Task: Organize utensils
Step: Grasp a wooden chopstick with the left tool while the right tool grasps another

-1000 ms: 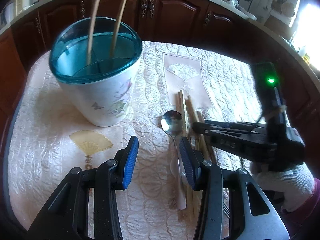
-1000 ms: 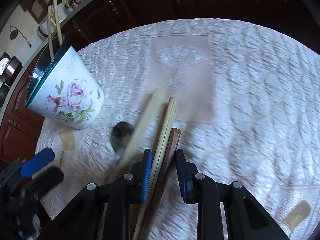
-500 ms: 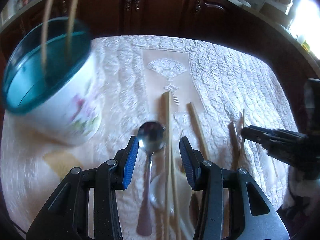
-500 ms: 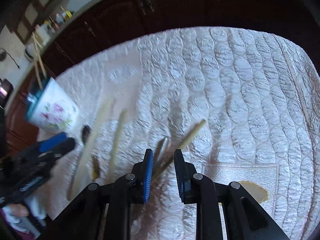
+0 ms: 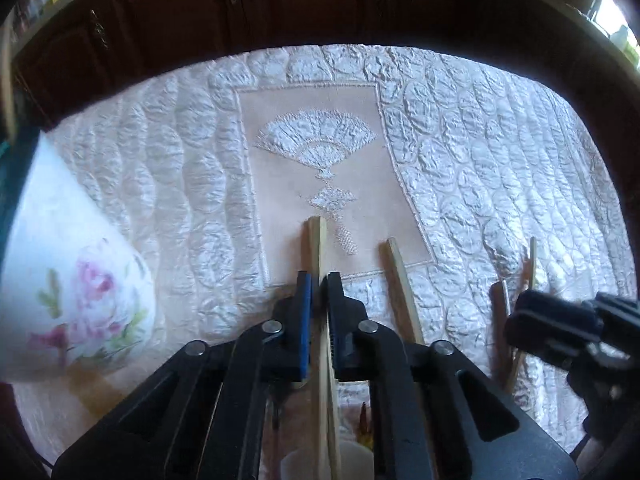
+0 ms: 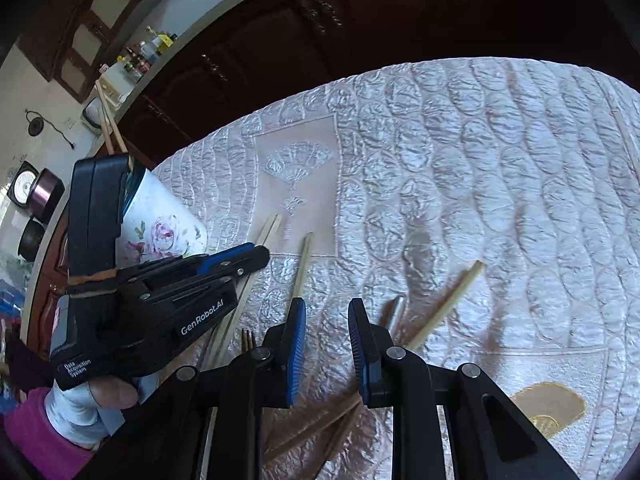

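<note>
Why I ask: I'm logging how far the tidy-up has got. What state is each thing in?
left claw, jaws have just been closing, now shut on the pale chopsticks
right claw, open, nothing between the pads
flowered cup, standing, two chopsticks in it
loose chopstick, lying flat on the cloth

Cloth: white quilted cover [image 5: 500,152] spread under everything, with a beige panel [image 5: 320,168] bearing an embroidered fan.
Cabinets: dark wood doors [image 5: 248,4] behind.
Far shelf: small bottles [image 6: 150,50], blurred.
Wall: round dial [image 6: 25,188].
</note>
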`<state>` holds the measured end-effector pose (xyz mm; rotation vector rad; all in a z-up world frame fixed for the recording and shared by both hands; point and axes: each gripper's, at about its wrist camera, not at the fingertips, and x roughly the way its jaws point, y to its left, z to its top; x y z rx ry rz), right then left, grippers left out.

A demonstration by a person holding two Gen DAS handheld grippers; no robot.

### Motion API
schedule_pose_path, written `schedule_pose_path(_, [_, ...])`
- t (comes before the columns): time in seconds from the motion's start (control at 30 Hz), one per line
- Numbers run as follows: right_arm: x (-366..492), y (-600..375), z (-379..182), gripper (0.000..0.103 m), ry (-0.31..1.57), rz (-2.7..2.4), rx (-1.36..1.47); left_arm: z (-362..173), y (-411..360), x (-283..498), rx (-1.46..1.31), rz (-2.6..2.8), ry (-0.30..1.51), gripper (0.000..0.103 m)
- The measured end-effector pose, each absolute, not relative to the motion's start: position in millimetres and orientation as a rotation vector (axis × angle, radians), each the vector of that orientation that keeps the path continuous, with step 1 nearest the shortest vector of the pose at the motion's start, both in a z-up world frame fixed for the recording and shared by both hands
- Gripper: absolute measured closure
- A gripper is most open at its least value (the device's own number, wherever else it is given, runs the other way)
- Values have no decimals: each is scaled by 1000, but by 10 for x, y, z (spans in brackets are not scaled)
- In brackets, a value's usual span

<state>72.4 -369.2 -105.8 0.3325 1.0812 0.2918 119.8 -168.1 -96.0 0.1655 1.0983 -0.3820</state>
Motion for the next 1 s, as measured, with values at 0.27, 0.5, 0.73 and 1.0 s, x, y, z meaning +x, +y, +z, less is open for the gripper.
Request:
schedule_pose_path(0.27, [999, -3490, -1128, 83, 1097, 336, 325, -622, -1358, 1052, 18, -452, 1068, 97])
schedule_pose_path(0.5, [1342, -3150, -1416, 87, 1175, 312, 248, -273, -1012, 805, -48, -464, 1012, 97])
schedule_pose_path(0.73, [1432, -3003, -1307, 96, 1155, 312, 237, -87, -667, 657, -147, -450, 943, 97])
schedule_pose_path(1.0, [1082, -2945, -600, 97, 1009, 386, 235, 109, -338, 517, -232, -483, 901, 97])
